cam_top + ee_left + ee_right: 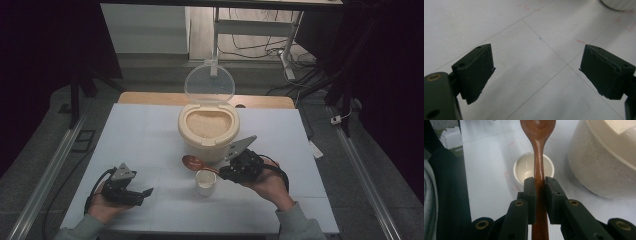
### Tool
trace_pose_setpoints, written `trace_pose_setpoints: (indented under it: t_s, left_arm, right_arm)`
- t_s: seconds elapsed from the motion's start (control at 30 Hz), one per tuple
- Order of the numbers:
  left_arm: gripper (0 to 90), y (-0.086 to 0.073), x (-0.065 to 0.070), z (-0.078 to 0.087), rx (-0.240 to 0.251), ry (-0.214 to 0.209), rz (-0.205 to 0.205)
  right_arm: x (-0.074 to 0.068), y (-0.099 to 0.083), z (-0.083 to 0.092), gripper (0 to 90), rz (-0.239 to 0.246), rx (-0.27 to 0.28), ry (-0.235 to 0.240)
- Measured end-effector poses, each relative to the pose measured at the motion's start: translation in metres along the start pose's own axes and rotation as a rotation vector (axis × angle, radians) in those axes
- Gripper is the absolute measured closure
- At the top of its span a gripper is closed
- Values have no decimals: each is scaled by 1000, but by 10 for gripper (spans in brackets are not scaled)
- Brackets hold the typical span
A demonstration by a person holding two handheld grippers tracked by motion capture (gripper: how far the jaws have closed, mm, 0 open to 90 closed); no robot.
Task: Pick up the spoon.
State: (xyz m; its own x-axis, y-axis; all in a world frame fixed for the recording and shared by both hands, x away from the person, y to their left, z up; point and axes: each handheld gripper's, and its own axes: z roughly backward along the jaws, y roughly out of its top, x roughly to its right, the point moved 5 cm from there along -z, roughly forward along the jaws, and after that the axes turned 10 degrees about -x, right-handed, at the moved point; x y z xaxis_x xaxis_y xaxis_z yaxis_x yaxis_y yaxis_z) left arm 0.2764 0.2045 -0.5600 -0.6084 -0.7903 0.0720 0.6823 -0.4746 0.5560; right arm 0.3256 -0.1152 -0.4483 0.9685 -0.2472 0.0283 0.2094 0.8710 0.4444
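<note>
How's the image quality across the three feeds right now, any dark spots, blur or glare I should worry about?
High view: dim overall, black at both sides, only the white table lit; soft, no glare. Left gripper view: table lines sharp, the open black left gripper slightly soft. Right gripper view: the brown wooden spoon and small white cup are clear, the near right gripper blurred.

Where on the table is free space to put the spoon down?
Bare: the table left of the rice container, and its right side beyond the right gripper. Crowded: the centre front, where cup and spoon sit close.
</note>
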Motion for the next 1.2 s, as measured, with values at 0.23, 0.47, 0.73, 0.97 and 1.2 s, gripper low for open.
trace_pose_setpoints:
  t_s: [0.23, 0.47, 0.73, 0.97, 1.2]
  left_arm:
    - [115, 0, 0, 0, 1, -1, -3]
    - [118, 0, -1, 1, 0, -2, 1]
    - [130, 13, 3, 20, 43, -9, -26]
    - [144, 52, 25, 59, 138, -39, -128]
    - [150, 79, 43, 69, 166, -91, -188]
  right_arm:
    - [-7, 6, -3, 798, 30, 0, 1]
    - [-7, 6, -5, 798, 36, -2, 1]
    - [-8, 7, -4, 798, 35, 7, -3]
    - [-10, 9, -4, 798, 45, 9, -4]
    - [-12, 11, -5, 798, 57, 10, -4]
